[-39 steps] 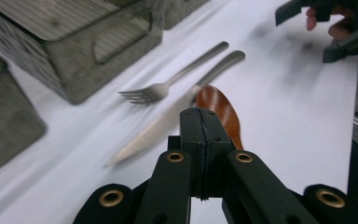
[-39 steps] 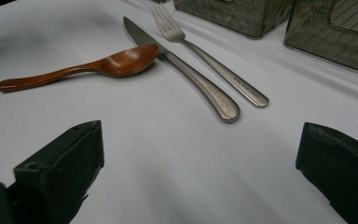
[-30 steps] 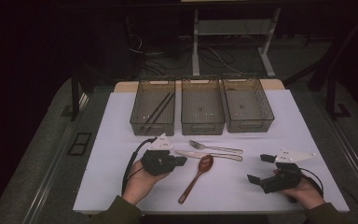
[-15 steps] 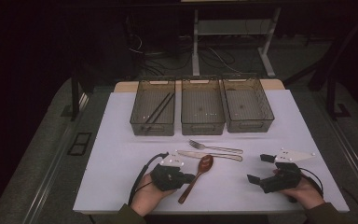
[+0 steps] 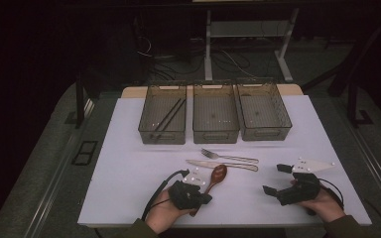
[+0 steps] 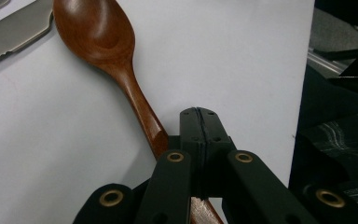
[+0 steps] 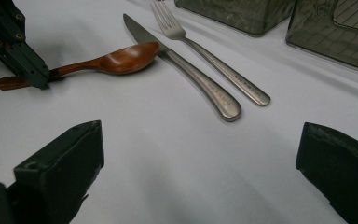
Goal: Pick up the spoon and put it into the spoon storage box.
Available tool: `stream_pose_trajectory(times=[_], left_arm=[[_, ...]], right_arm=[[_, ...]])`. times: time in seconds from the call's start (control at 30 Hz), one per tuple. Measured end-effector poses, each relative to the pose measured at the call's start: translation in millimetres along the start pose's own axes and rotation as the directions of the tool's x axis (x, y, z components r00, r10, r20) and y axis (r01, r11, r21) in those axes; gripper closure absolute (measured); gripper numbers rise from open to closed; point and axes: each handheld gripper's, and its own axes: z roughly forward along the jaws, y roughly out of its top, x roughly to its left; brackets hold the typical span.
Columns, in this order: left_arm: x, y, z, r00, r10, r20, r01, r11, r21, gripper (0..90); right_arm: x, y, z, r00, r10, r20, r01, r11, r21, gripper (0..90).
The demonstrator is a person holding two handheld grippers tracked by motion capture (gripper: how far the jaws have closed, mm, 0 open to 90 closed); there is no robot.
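The left hand-held gripper (image 5: 204, 198) has its jaws shut on the handle of the brown wooden spoon (image 5: 213, 179), which lies near the bench's (image 5: 129, 168) near edge. Light, stiff and smooth, it likely suits this mid-handle hold. The steel knife (image 5: 222, 165) touches its bowl; the steel fork (image 5: 229, 157) lies just beyond. The right hand-held gripper (image 5: 273, 179) rests wide open, empty.

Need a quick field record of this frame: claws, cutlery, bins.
left claw: shut, lying over the wooden spoon's handle; a grip on it cannot be told
right claw: open, holds nothing, low over the table
wooden spoon: flat on white table, bowl near the knife
knife: flat, beside fork
left bin: dark chopsticks inside
middle bin: looks empty
right bin: looks empty
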Motion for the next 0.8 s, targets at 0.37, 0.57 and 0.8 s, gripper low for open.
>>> stream_pose_trajectory(times=[0.37,0.57,0.8], left_arm=[[6.7,-1.6,-5.9,0.9968,0.009,-0.079,-0.007,0.9995,0.029,89.0],[16.6,-5.7,-13.0,0.9945,-0.013,-0.104,0.015,0.9997,0.018,89.0],[26.2,-5.8,-16.2,0.9897,-0.035,-0.139,0.035,0.9994,0.0,89.1]], right_arm=[[1.0,0.1,0.8,1.0,-0.007,0.005,0.007,1.0,0.001,0.4],[3.0,-0.2,0.9,0.9998,-0.013,0.017,0.013,1.0,0.009,0.4],[-0.8,0.5,2.5,1.0,-0.002,0.004,0.002,1.0,0.007,0.4]])
